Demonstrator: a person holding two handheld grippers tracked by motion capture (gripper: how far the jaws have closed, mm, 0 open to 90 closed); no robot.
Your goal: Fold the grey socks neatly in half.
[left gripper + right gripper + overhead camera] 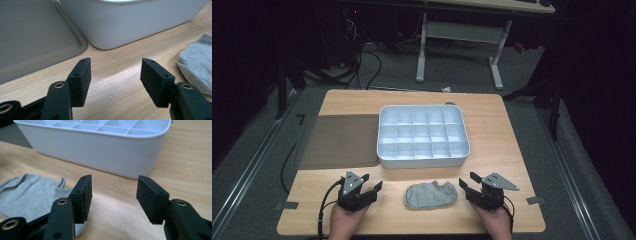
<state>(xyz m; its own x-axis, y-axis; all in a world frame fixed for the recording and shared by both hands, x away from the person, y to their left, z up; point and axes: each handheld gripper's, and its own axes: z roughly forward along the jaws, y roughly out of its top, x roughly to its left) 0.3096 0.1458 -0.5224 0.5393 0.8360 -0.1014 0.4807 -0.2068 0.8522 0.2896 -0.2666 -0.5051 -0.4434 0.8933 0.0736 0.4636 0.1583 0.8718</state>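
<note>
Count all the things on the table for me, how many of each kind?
Grey sock: 1
White divided box: 1
Grey flat lid: 1
Hand-held gripper: 2, the left and the right, both open
Total: 5

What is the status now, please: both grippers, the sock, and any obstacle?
Left gripper open, right gripper open, both holding nothing. Grey sock flat on table between them, untouched. White divided box behind the sock, compartments empty; nothing in the way.

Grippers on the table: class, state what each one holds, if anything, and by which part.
Nothing is held. The left gripper and right gripper are both open, either side of the grey sock.
</note>
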